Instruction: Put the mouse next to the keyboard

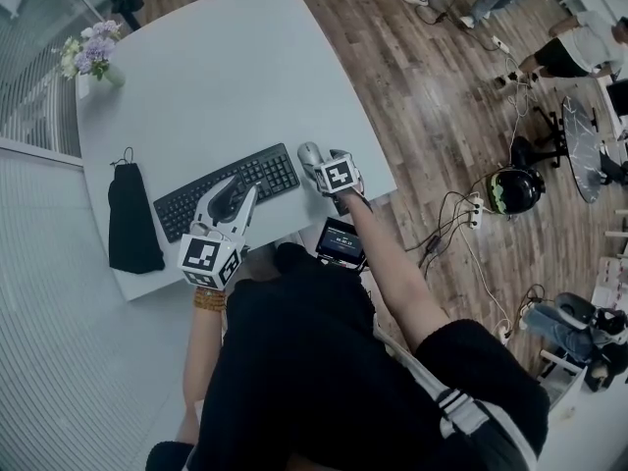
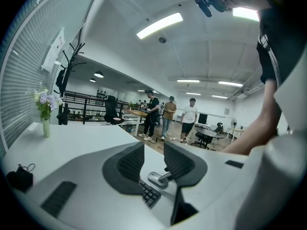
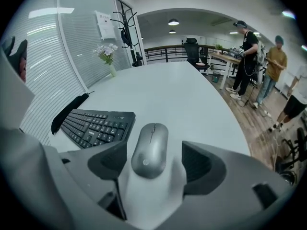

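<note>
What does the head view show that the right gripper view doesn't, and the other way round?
Only the head view: the person's arms, the left gripper over the keyboard, and a helmet-like object on the floor.
Only the right gripper view: the right gripper's open jaws straddling the mouse with a gap on each side, plus a coat rack and a sheet of paper on the glass wall.
Both: the white table, keyboard, mouse and the flowers.
</note>
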Available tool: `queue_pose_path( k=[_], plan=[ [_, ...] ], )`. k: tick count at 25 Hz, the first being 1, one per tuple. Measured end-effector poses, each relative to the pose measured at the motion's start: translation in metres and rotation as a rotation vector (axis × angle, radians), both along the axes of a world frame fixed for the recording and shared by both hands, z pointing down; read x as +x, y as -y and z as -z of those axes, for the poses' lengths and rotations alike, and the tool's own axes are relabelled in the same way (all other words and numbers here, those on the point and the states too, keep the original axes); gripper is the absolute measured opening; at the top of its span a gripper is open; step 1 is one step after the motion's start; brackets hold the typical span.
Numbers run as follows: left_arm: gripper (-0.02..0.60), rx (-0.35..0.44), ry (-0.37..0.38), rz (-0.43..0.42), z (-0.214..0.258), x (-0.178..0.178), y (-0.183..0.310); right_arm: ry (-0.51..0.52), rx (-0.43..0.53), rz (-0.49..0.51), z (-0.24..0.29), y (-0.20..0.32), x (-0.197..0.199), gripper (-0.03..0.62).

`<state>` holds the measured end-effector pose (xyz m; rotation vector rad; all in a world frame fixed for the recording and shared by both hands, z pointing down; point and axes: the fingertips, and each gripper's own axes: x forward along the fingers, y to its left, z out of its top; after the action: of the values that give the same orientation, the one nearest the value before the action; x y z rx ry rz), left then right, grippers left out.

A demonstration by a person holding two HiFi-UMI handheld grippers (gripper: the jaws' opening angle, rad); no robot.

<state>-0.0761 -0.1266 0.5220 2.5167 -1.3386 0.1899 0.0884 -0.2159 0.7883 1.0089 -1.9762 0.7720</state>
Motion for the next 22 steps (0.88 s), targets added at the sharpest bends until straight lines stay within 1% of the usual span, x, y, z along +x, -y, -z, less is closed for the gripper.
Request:
queue_pose_path(
  k=[4, 8, 11, 18, 22],
  plan=[
    [0.124, 0.009, -0.001, -0.006, 0.001, 0.002, 0.002, -0.01, 0.054, -0.005, 0.012, 0.009, 0.004, 0.356],
    [0.124, 0.016, 0.005, -0.016, 0.004, 0.008, 0.004, 0.004, 0.056, -0.013, 0.017, 0.009, 0.007, 0.356],
    [0.124, 0.017, 0.005, -0.024, 0.005, 0.011, 0.005, 0.001, 0.075, -0.025, 0.021, 0.008, 0.01, 0.356],
    [0.124, 0.005, 0.012, -0.053, -0.001, 0.021, 0.005, 0.053, 0.155, 0.0, 0.041, 0.004, 0.001, 0.356],
    [0.124, 0.004, 0.013, -0.067, -0.002, 0.025, 0.005, 0.07, 0.235, 0.024, 0.058, 0.006, -0.004, 0.354]
  ],
)
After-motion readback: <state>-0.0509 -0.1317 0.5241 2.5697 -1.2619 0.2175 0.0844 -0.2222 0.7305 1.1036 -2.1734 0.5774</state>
